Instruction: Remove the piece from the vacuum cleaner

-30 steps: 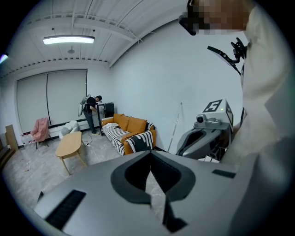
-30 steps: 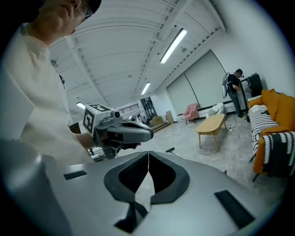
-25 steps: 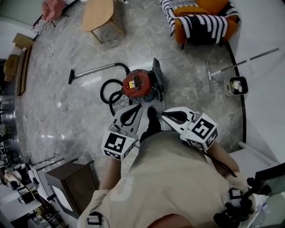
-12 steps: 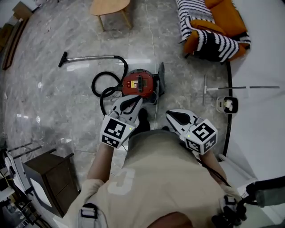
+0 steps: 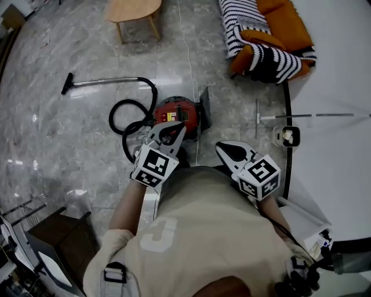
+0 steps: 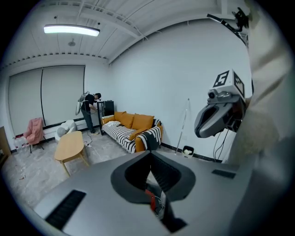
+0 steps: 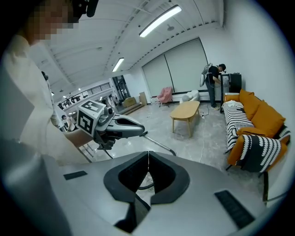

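Observation:
The red canister vacuum cleaner (image 5: 177, 111) stands on the marble floor ahead of me. Its black hose (image 5: 123, 119) loops to the left and runs into a metal wand (image 5: 107, 82) with a floor nozzle (image 5: 66, 84). My left gripper (image 5: 175, 127) hangs just above the canister's near side, shut with nothing between its jaws. A sliver of red shows below its closed jaws in the left gripper view (image 6: 150, 197). My right gripper (image 5: 221, 147) is shut and empty, held to the right of the canister and clear of it. Which piece comes off I cannot tell.
An orange sofa with a striped blanket (image 5: 264, 35) stands at the far right and a wooden table (image 5: 132, 10) at the far middle. A small bin (image 5: 286, 136) and a pole (image 5: 316, 116) lie by the white wall. A dark cabinet (image 5: 66, 238) stands at near left.
I have moved closer to the vacuum cleaner. The left gripper has come forward over the canister's near side; the right one stays beside it. Both stay shut.

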A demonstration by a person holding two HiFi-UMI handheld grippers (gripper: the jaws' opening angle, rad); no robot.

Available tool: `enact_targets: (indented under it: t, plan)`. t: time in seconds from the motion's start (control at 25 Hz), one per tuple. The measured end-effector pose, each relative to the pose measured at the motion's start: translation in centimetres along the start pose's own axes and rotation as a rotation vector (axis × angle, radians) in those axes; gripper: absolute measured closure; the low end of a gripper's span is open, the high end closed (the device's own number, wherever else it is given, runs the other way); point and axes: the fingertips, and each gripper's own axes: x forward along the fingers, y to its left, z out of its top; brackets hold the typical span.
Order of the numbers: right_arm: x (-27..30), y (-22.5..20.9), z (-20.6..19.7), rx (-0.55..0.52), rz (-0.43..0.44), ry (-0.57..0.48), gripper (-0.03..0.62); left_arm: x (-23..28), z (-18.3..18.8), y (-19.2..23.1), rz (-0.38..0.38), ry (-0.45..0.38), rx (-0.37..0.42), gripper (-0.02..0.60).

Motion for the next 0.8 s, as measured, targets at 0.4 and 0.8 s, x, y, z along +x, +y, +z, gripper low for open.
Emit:
enact_targets:
  t: [0.4,0.8]
  plan:
    - [3.3,-2.2,0.1,0.026,-0.010,0.073,0.591,2.1,-2.4,2.1,0.021,0.078,0.037,0.581]
    - [6.2,-9.1,-3.3,0.054,0.077,0.230,0.591,4.8,-2.3,2.5,0.088,0.159,-0.046,0.583]
